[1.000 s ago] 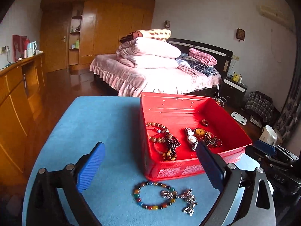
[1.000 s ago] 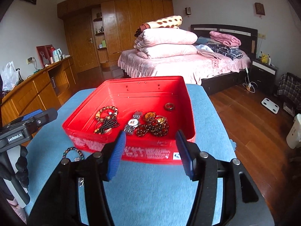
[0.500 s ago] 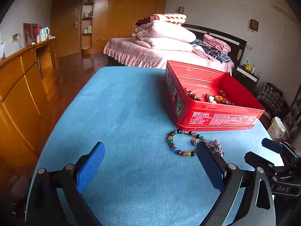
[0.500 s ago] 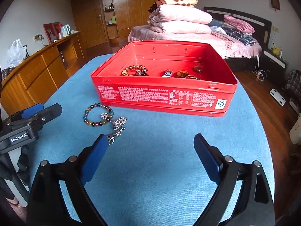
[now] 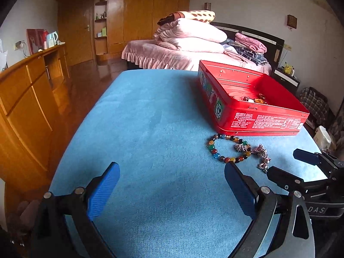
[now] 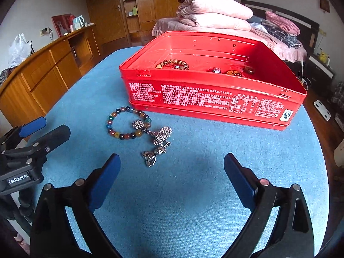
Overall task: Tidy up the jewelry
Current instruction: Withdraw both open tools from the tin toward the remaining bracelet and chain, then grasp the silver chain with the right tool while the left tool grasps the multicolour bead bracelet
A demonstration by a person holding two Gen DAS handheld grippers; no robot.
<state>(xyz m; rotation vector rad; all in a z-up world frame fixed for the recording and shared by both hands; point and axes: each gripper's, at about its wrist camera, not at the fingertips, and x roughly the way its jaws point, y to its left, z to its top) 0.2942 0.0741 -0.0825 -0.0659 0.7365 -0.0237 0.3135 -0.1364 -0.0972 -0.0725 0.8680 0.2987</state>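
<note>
Just before the red tin, both claws, right and left, are hanging spread and empty, the right's jaws freshly widened, seemingly lining up on the bracelet and chain lying outside.

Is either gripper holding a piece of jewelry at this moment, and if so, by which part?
Nothing is held. The left gripper and the right gripper, whose jaws have just been opening, both stand open and empty; the beaded bracelet and silver chain lie on the blue cloth.
</note>
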